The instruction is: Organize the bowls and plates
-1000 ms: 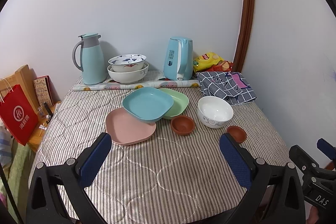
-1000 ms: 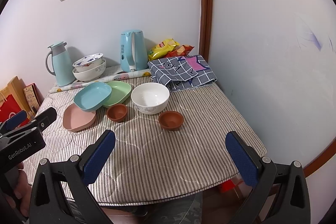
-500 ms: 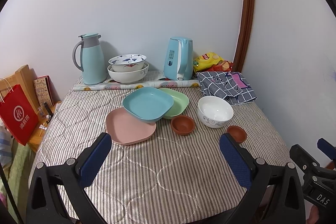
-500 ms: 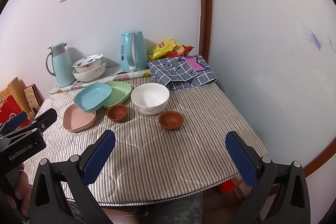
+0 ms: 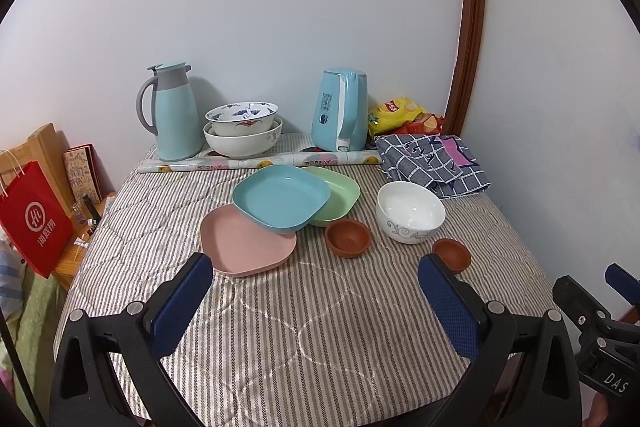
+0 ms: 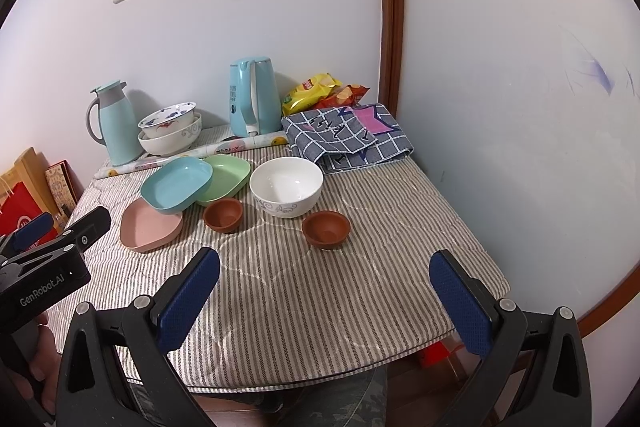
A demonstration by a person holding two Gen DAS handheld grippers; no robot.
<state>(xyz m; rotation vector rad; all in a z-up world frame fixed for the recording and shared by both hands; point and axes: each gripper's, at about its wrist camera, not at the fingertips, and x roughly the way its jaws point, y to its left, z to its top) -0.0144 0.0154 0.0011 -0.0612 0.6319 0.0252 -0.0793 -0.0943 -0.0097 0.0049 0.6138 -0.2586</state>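
Note:
Three square plates overlap mid-table: a blue plate (image 5: 282, 197) rests on a pink plate (image 5: 246, 243) and a green plate (image 5: 336, 191). A white bowl (image 5: 410, 211) stands to their right. Two small brown bowls (image 5: 348, 237) (image 5: 452, 254) sit in front. Two stacked patterned bowls (image 5: 242, 129) stand at the back. My left gripper (image 5: 316, 291) hovers open over the near table edge, nothing between its fingers. My right gripper (image 6: 326, 287) is open too, short of the nearer brown bowl (image 6: 326, 228). The same blue plate (image 6: 176, 185) and white bowl (image 6: 286, 187) show in the right wrist view.
A striped cloth (image 5: 280, 327) covers the table. At the back stand a blue thermos (image 5: 174, 111), a blue kettle (image 5: 344, 115), a rolled sheet (image 5: 256, 161), snack bags (image 5: 400, 113) and a folded checked cloth (image 5: 434, 157). A red paper bag (image 5: 34, 223) stands left. Walls close the back and right.

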